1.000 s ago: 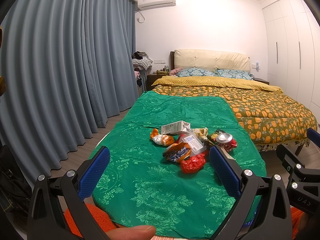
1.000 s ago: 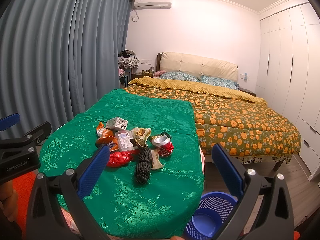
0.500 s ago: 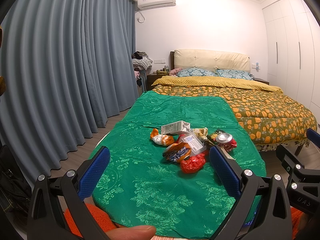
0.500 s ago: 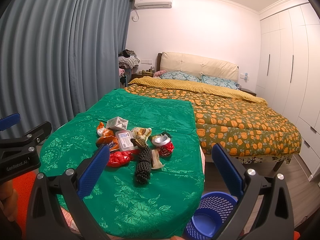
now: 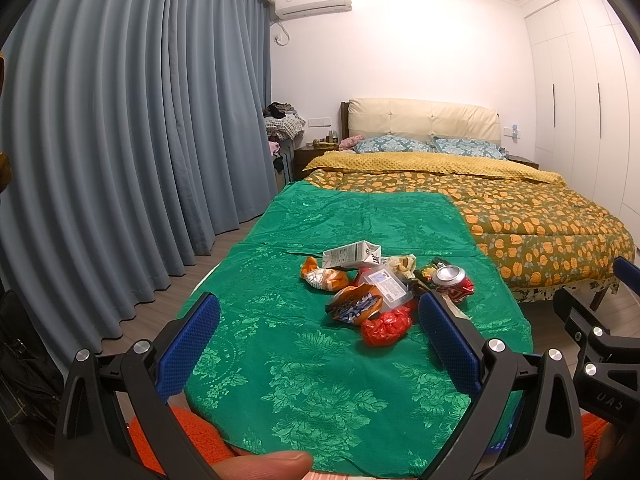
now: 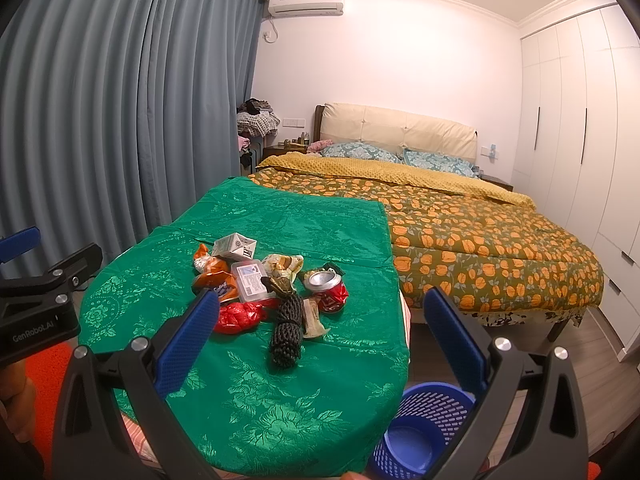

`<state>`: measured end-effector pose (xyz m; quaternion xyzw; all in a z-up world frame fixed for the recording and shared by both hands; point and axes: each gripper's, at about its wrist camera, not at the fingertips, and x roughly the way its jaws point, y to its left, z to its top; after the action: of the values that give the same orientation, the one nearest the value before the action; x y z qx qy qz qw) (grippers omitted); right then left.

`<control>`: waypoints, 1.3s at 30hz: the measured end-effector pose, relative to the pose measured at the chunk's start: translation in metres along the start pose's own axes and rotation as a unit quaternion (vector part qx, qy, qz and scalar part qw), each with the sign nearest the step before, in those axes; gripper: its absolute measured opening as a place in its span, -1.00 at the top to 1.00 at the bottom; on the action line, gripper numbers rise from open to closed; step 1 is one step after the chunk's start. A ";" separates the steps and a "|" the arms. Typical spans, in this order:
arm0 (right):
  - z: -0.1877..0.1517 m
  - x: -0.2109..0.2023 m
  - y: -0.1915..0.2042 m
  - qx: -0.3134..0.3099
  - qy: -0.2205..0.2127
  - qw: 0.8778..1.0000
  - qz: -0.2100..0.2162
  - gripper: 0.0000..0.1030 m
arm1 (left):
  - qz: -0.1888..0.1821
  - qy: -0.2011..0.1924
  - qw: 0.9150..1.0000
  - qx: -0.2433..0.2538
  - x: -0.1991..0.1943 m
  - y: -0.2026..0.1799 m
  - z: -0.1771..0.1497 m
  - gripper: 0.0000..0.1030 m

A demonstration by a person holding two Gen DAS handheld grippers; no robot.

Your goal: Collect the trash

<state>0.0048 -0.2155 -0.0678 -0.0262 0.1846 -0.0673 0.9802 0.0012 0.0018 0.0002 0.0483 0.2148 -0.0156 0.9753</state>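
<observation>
A pile of trash lies on the green cloth (image 5: 312,384) of the table: a milk carton (image 5: 352,254), orange snack wrappers (image 5: 354,306), a clear plastic box (image 5: 386,288), a crushed red can (image 5: 452,282) and a red crumpled bag (image 5: 386,326). The right wrist view also shows the can (image 6: 326,290), the red bag (image 6: 238,318) and a black rope coil (image 6: 286,330). My left gripper (image 5: 316,344) is open and empty, short of the pile. My right gripper (image 6: 320,340) is open and empty. A blue mesh basket (image 6: 424,430) stands on the floor at the table's right.
A bed with an orange-patterned quilt (image 6: 480,240) lies beyond and right of the table. Grey-blue curtains (image 5: 120,140) hang along the left. White wardrobes (image 6: 580,128) line the right wall. A black bag (image 5: 20,368) sits on the floor at left.
</observation>
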 end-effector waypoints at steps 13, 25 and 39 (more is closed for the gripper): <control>0.001 0.001 0.001 0.002 0.002 1.000 0.001 -0.91 | 0.000 0.000 1.000 0.000 0.000 0.001 0.000 -0.92; 0.000 0.002 -0.004 0.010 0.007 1.000 0.000 -0.91 | 0.001 0.001 1.000 0.000 0.000 -0.002 -0.003 -0.92; 0.001 0.002 -0.007 0.014 0.005 1.000 0.003 -0.91 | 0.003 -0.002 1.000 0.000 0.000 -0.005 -0.011 -0.92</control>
<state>0.0061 -0.2231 -0.0671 -0.0114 0.1889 -0.0675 0.9796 -0.0040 -0.0019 -0.0104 0.0486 0.2132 -0.0128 0.9757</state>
